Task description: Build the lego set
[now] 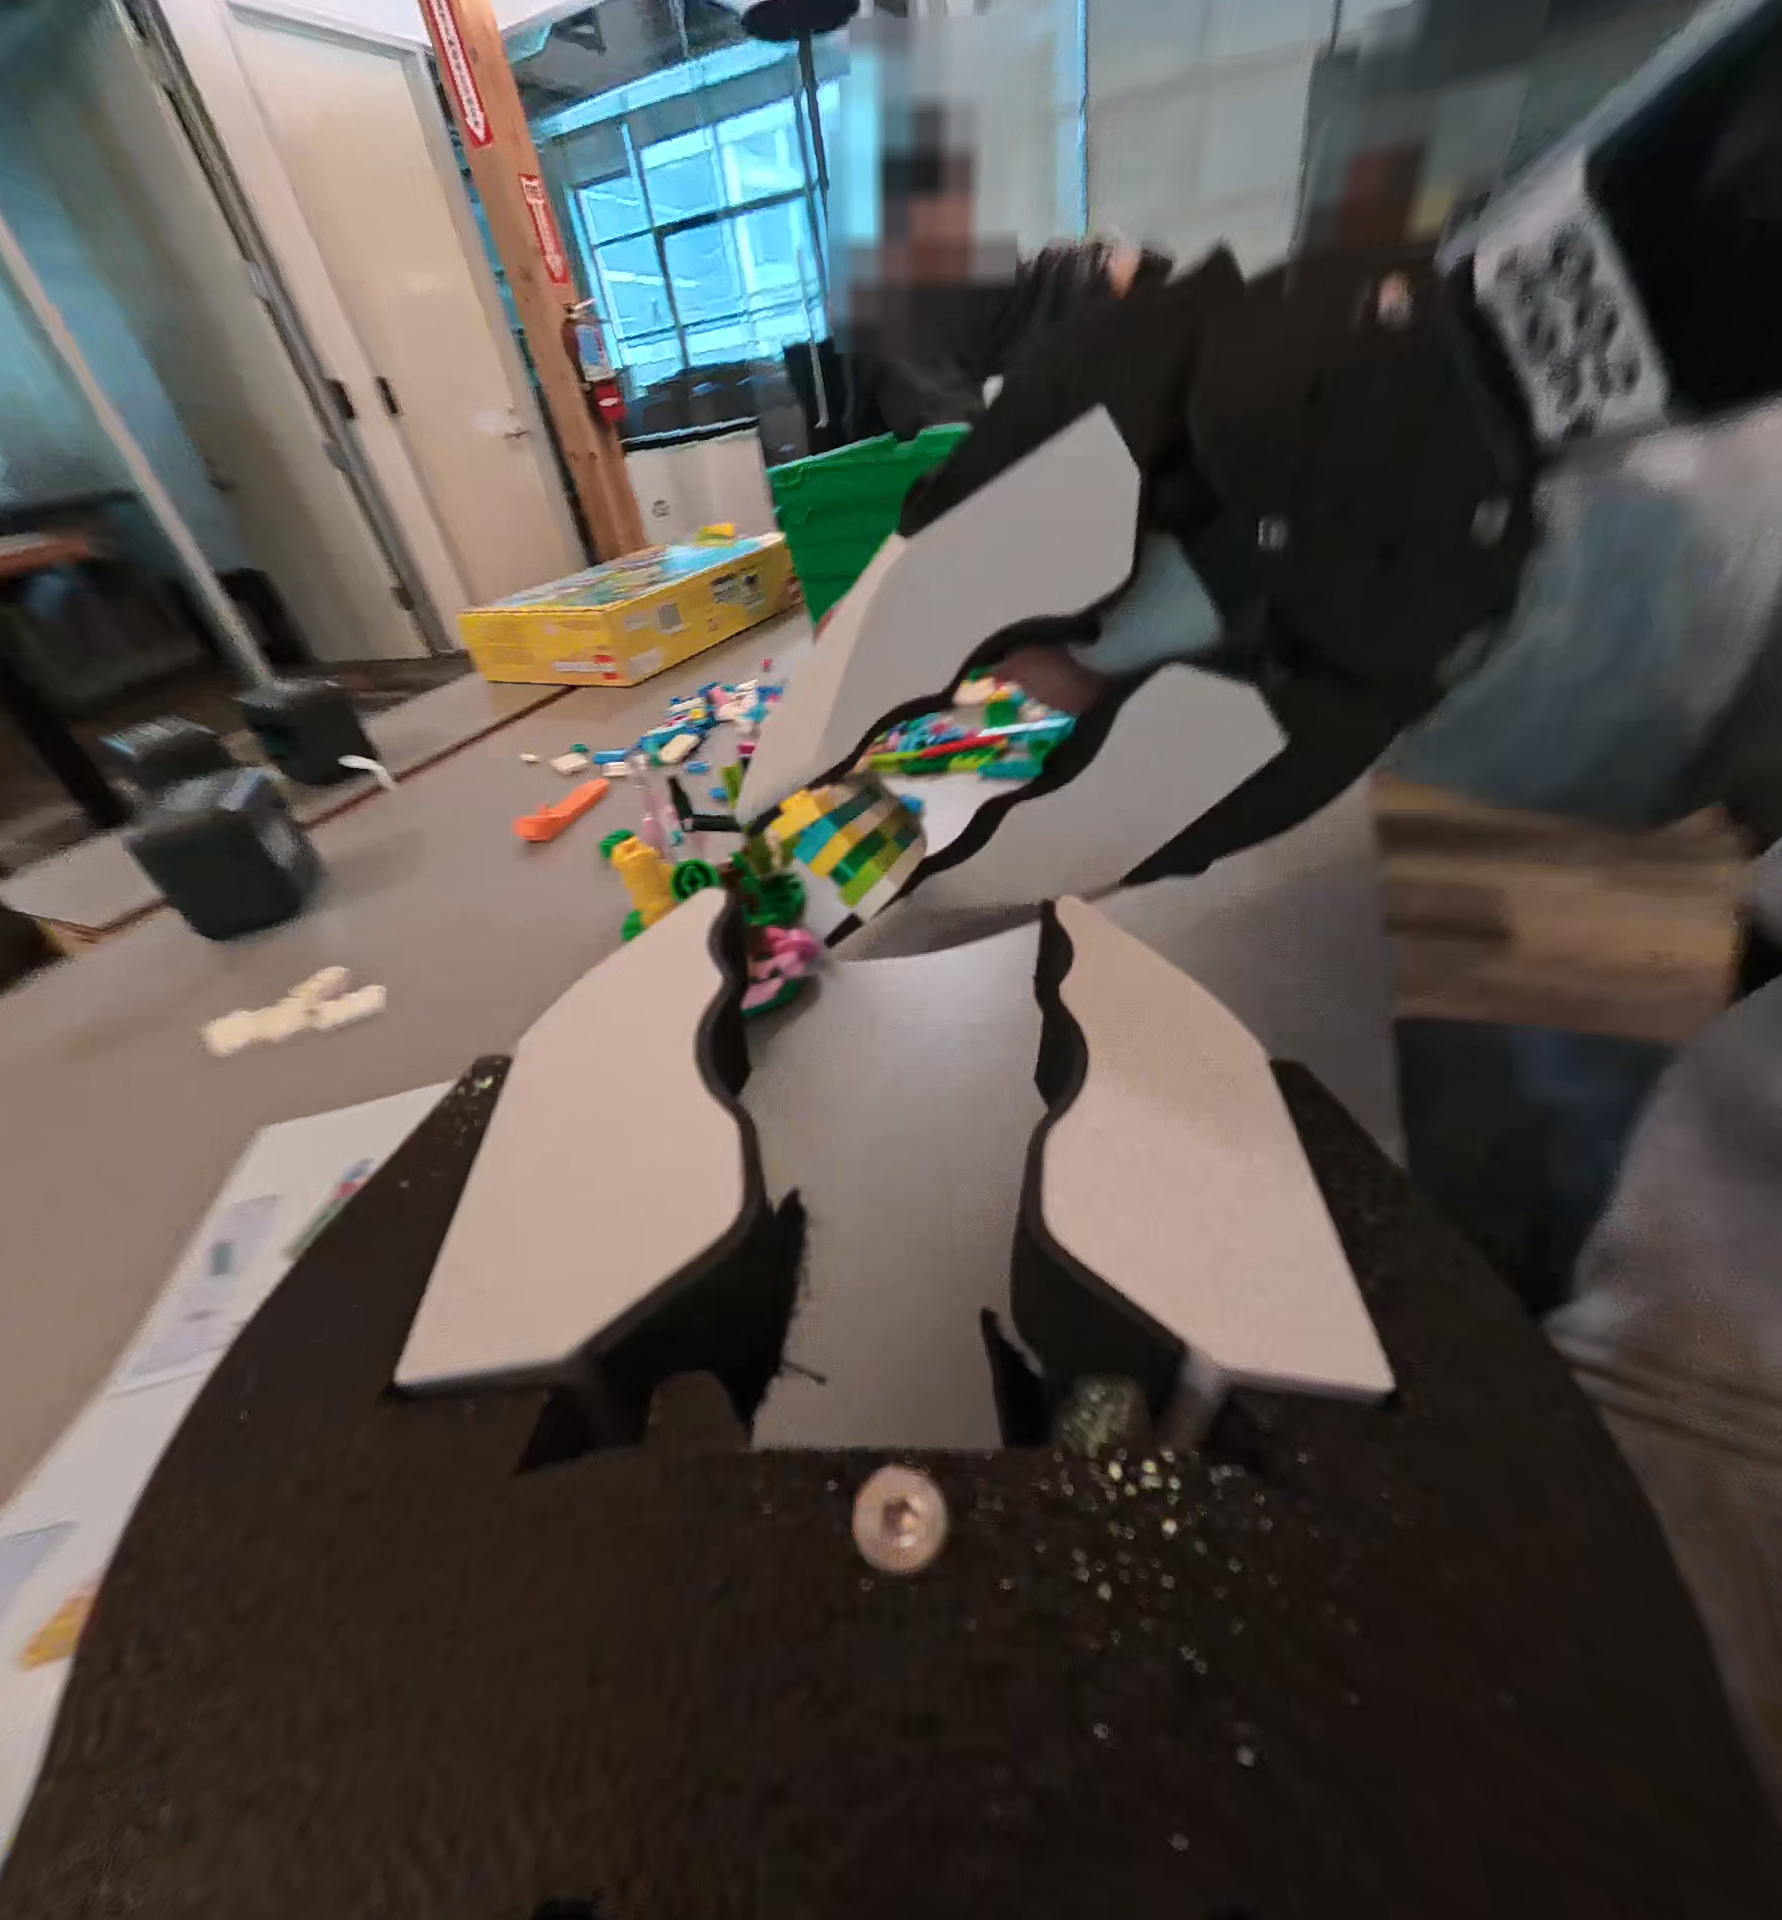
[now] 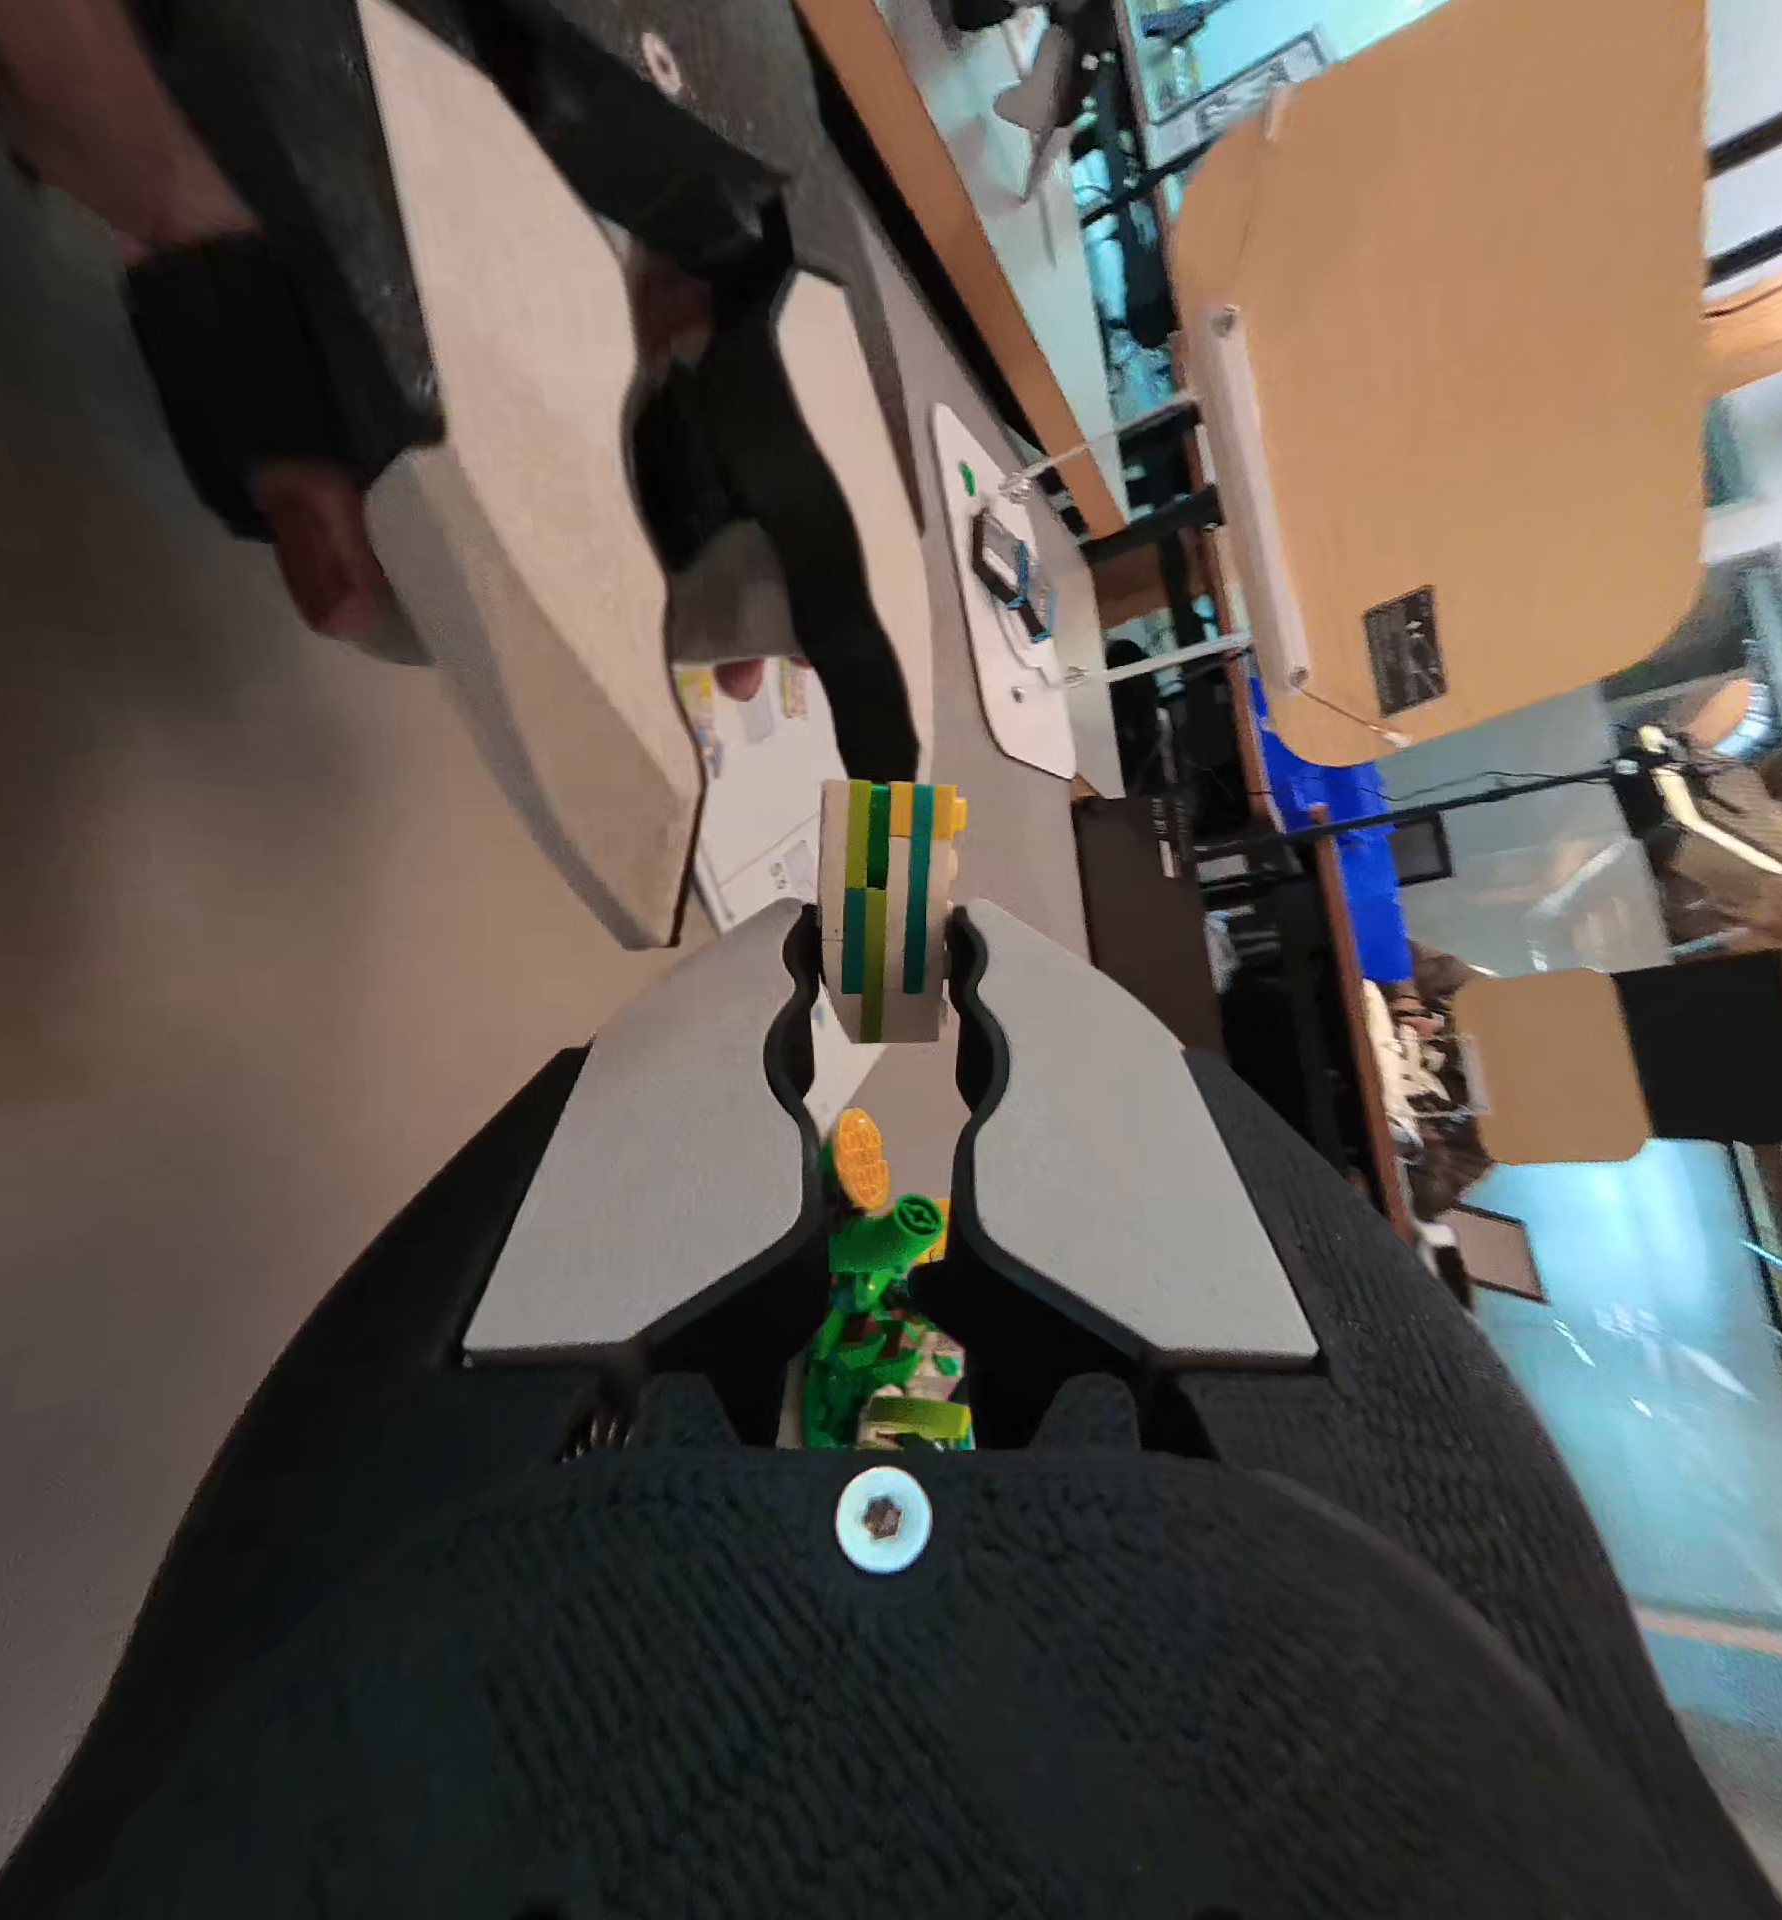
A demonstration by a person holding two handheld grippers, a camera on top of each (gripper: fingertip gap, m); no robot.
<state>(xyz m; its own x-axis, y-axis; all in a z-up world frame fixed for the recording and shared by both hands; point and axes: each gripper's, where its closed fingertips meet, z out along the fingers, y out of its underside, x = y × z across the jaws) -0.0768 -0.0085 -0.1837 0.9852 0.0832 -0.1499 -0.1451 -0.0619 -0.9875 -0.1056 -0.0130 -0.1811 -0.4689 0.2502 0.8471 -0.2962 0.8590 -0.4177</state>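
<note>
Fingers of our right gripper [image 2: 887, 961] pinched a striped brick block [image 2: 889, 914], a stack of grey, lime, teal and yellow layers, with both pads pressed on its flat sides and most of it sticking out beyond the tips. Our left gripper [image 1: 882, 966] stood wide open and held nothing; its left fingertip [image 1: 695, 935] sat just beside a small green and pink brick plant model [image 1: 767, 935] on the grey table [image 1: 399, 914]. We saw the block hang just above that model, near a yellow brick figure [image 1: 643, 873]. Farther off on the table lay an orange piece [image 1: 560, 810], a white piece [image 1: 295, 1010], a scatter of loose bricks [image 1: 679, 727], a yellow box [image 1: 627, 623] and a green baseplate [image 1: 845, 509]. A paper booklet [image 1: 118, 1403] lay at our left near the table edge
</note>
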